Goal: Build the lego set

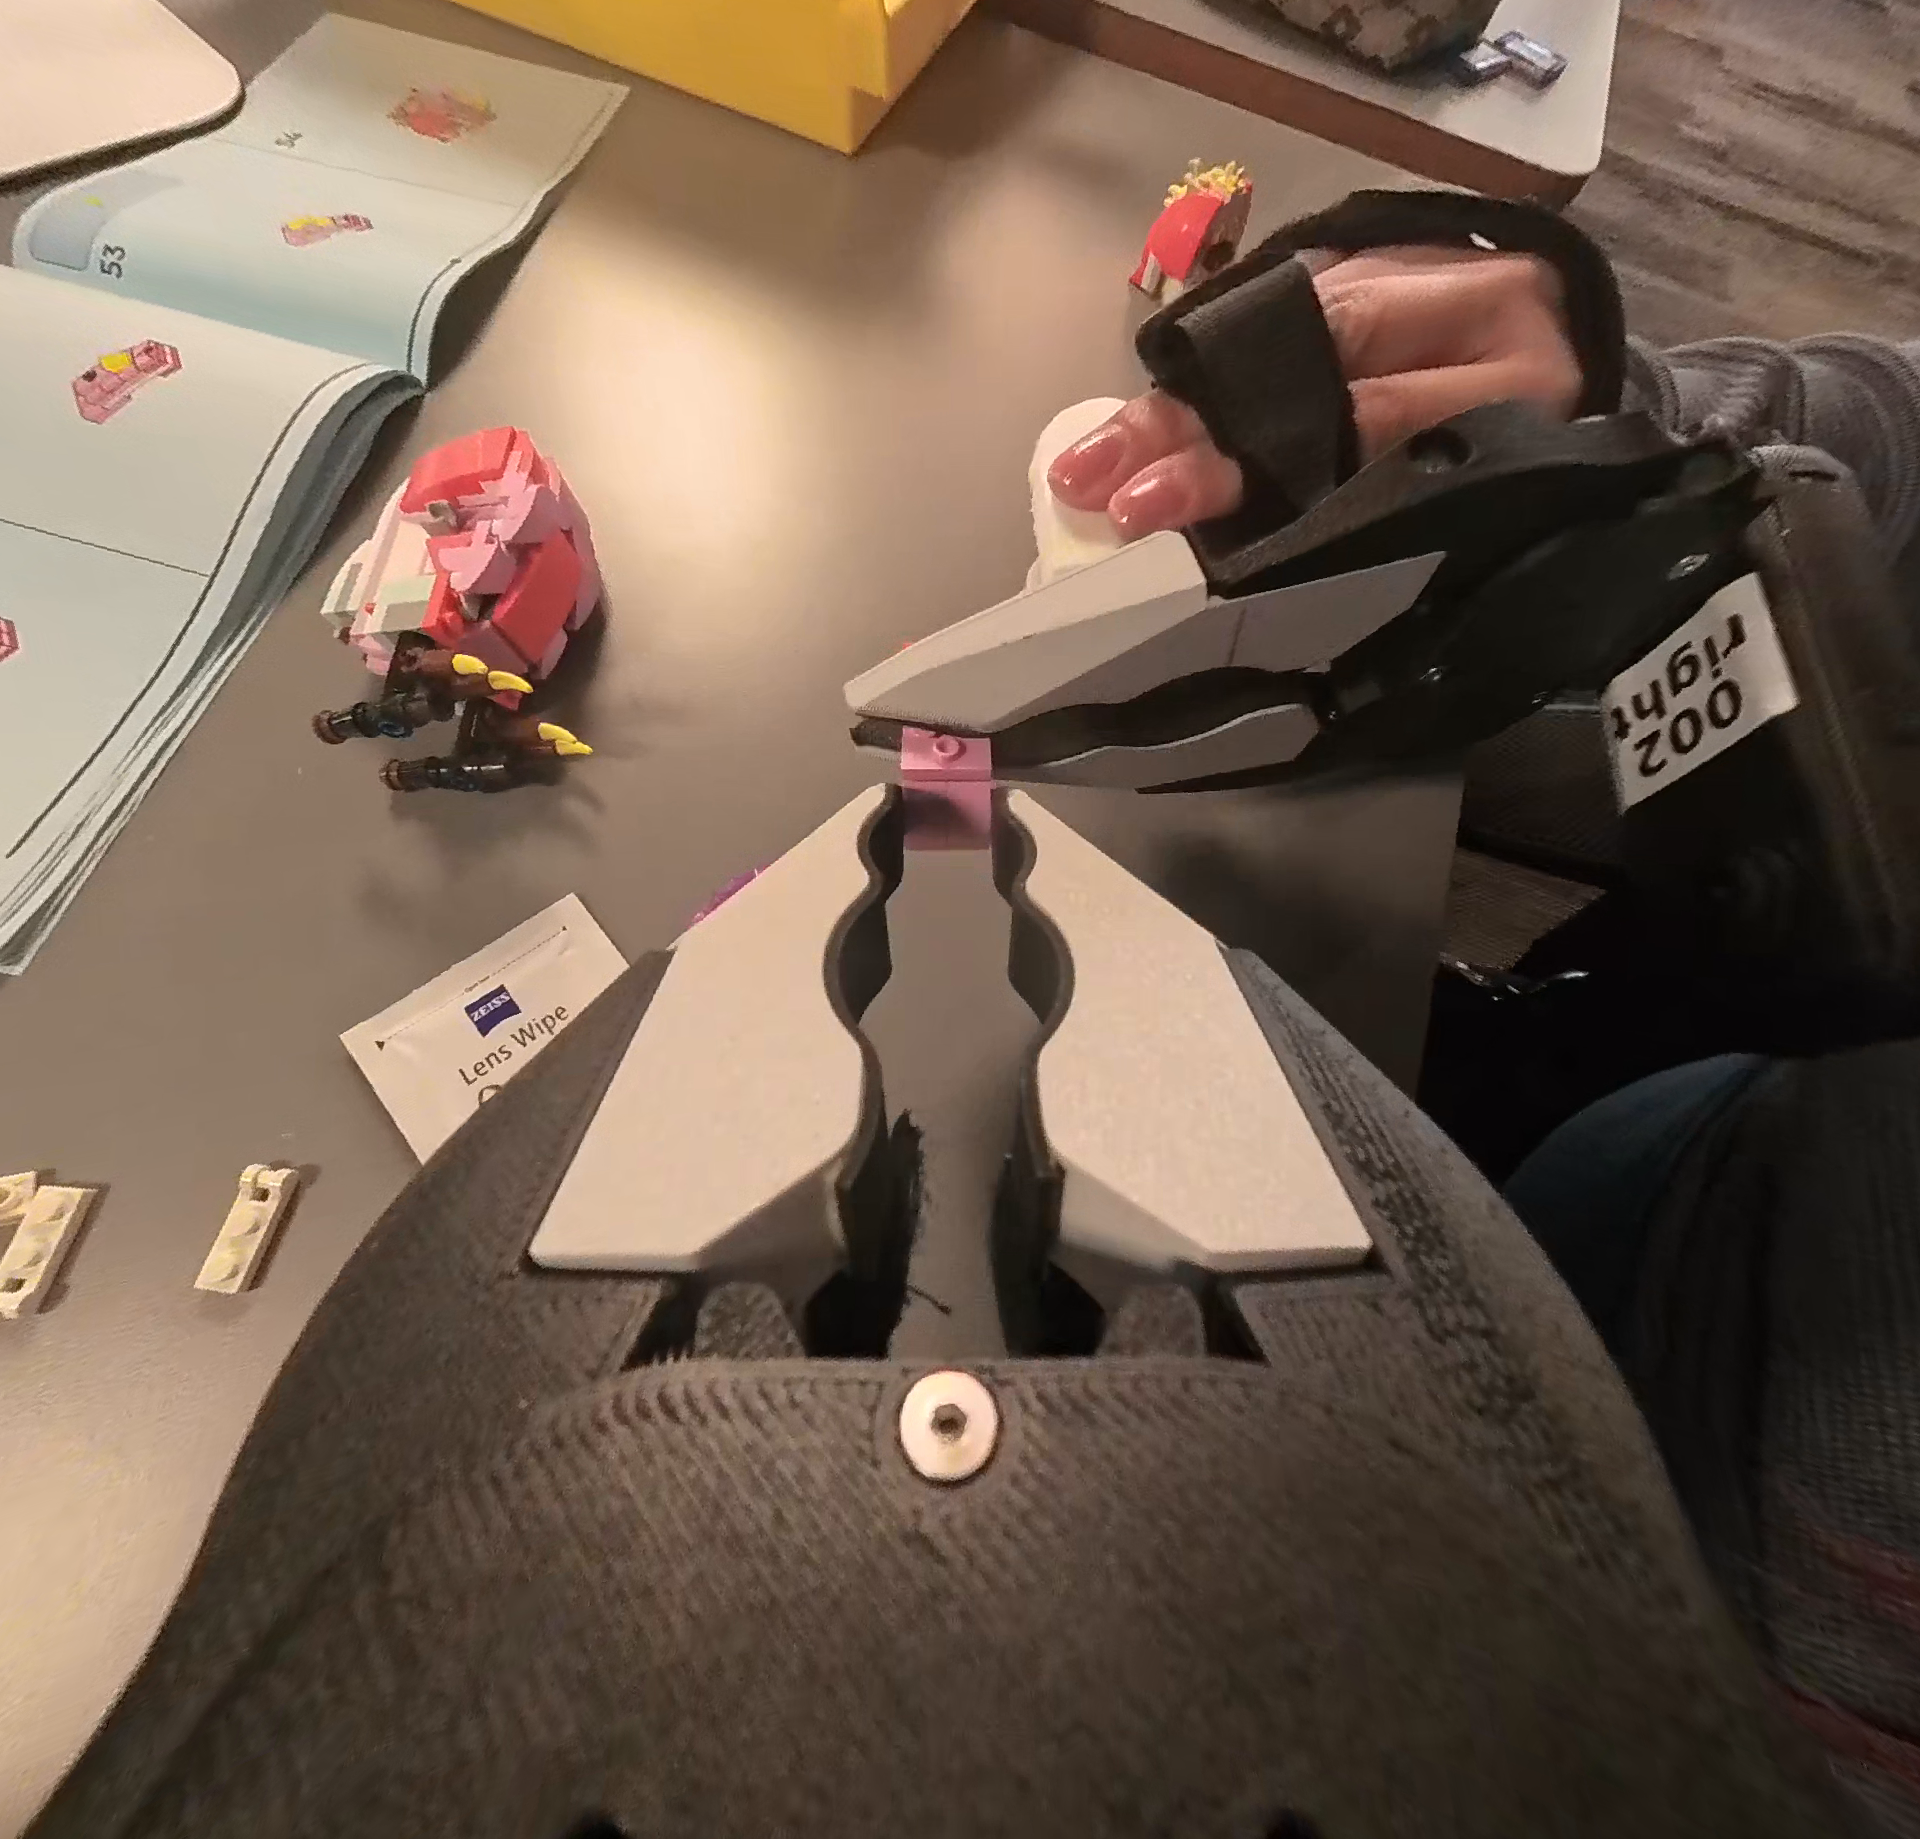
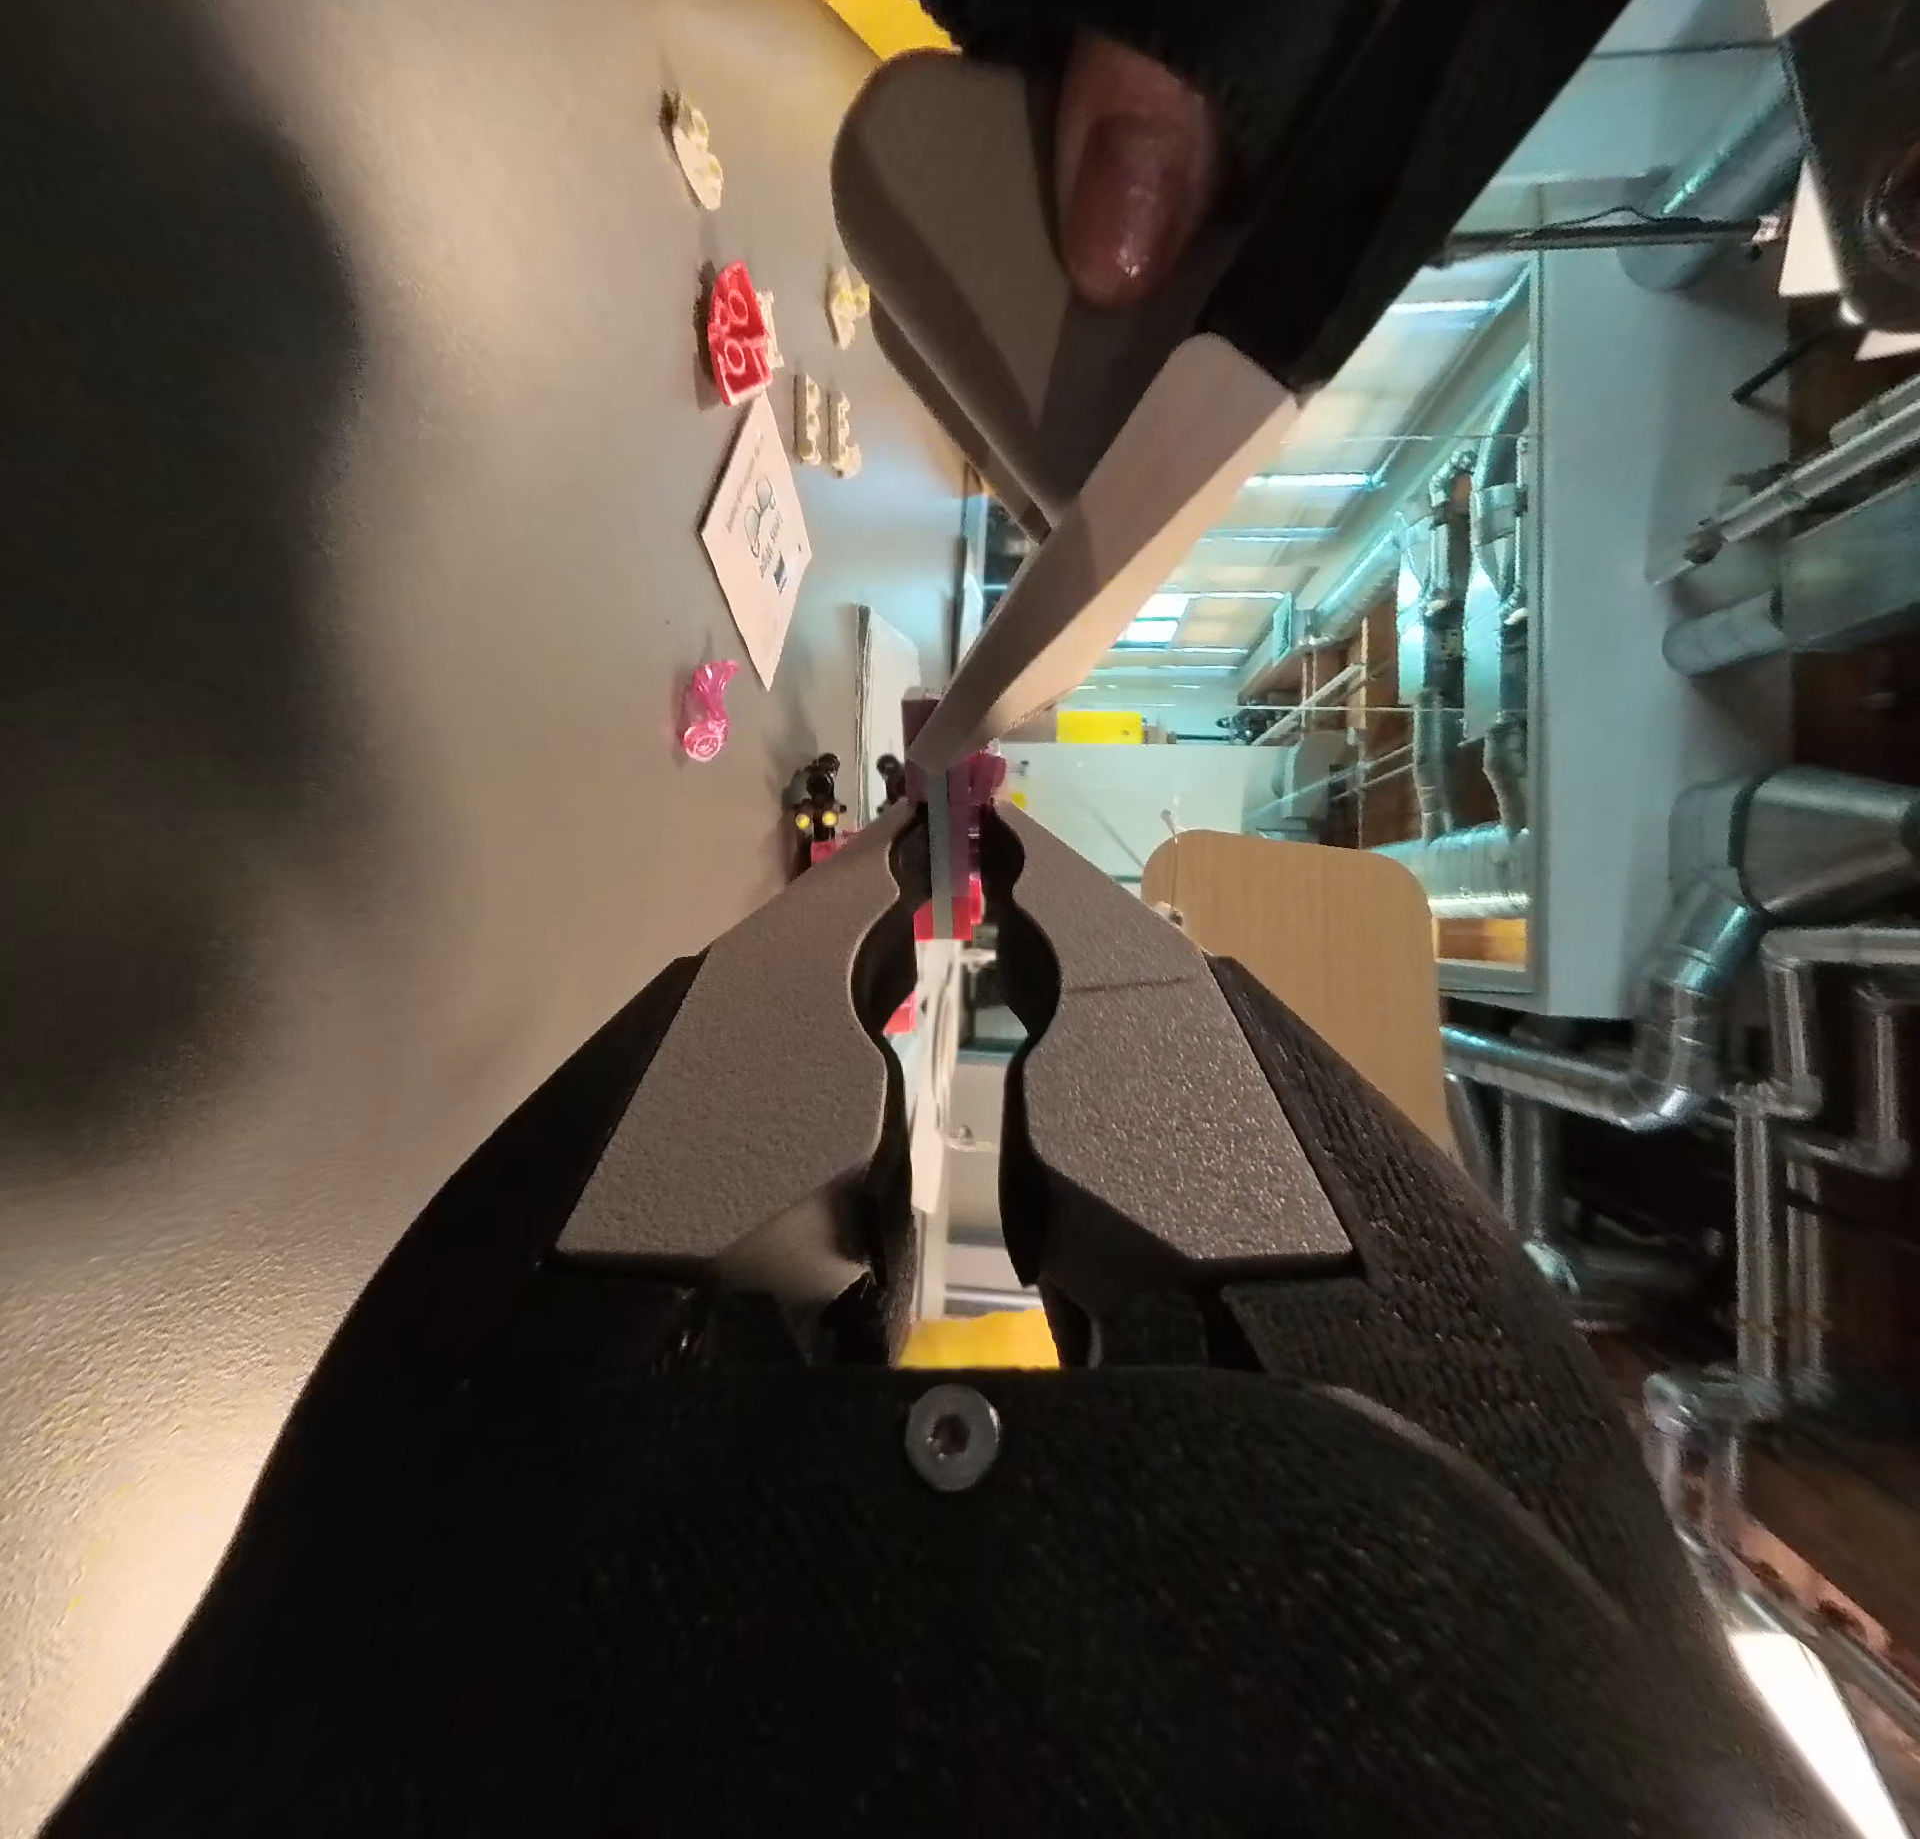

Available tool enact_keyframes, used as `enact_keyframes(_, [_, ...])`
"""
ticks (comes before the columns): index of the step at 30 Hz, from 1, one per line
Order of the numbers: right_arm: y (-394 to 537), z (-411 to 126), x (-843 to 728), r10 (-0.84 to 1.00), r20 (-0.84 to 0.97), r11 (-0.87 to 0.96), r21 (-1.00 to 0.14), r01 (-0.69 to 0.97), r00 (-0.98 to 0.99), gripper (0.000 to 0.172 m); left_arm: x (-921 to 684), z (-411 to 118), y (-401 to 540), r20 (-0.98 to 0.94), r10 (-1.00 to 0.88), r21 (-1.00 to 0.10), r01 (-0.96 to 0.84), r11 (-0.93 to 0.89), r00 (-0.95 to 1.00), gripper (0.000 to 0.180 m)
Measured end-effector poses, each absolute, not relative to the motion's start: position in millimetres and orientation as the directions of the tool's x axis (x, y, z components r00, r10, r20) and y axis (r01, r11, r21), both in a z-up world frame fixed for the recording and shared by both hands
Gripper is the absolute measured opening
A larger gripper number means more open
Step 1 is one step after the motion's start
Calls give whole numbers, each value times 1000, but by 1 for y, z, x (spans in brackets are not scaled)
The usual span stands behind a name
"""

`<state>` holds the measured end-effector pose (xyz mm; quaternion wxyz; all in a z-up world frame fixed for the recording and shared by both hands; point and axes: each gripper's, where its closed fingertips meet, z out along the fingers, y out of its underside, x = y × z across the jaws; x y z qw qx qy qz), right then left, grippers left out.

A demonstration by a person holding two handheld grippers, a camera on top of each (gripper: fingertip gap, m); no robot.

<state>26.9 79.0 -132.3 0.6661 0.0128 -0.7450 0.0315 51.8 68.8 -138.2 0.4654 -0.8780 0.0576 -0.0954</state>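
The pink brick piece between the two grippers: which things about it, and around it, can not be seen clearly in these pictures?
- Pink brick piece, left wrist view: its top is covered by the right gripper, its sides by the left gripper.
- Same piece, right wrist view: dark; the left gripper's finger crosses it.
- Purple piece: mostly behind a left finger.
- Booklet: cut off by the left edge.
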Motion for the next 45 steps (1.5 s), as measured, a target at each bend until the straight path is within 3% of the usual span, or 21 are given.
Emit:
enact_keyframes(2, [77, -131, 28, 26, 993, 997, -34, -72, -115, 7, 53, -137, 67, 104, -201, -827, -28, -561, 974, 16])
enact_keyframes(5, [75, -128, 28, 17, 993, 997, -26, -79, -116, 7, 56, -129, 65, 14, -232, -854, -109, -509, 973, 41])
enact_keyframes(8, [73, -124, 28, 18, 993, 996, -29, -88, -119, 7, 54, -120, 64, -255, -242, -849, -337, -407, 936, 58])
enact_keyframes(11, [72, -121, 28, 16, 992, 995, -28, -94, -127, 7, 55, -116, 62, -570, -245, -714, -620, -324, 784, 53])
enact_keyframes(15, [71, -118, 28, 19, 991, 995, -33, -99, -136, 7, 56, -114, 60, -800, -241, -493, -831, -259, 549, 46])
enact_keyframes(22, [65, -115, 29, 23, 988, 993, -41, -114, -155, 7, 48, -119, 61, -909, -240, -281, -926, -251, 341, 20])
enact_keyframes(33, [63, -112, 31, 120, 963, 985, -146, -92, -241, 7, 48, -111, 59, -969, -205, -92, -973, -211, 136, 14])
enact_keyframes(39, [64, -113, 29, 89, 969, 991, -110, -81, -231, 7, 46, -110, 60, -975, -218, 13, -975, -221, 37, 13])
enact_keyframes(42, [64, -115, 28, 96, 968, 990, -117, -79, -231, 7, 46, -113, 60, -967, -227, -61, -972, -225, 113, 14])
enact_keyframes(44, [64, -113, 27, 109, 972, 988, -129, -86, -209, 7, 46, -113, 60, -915, -209, -289, -923, -252, 344, 16])
enact_keyframes(45, [65, -112, 27, 108, 975, 988, -127, -88, -196, 7, 44, -112, 58, -861, -184, -420, -866, -271, 475, 33])
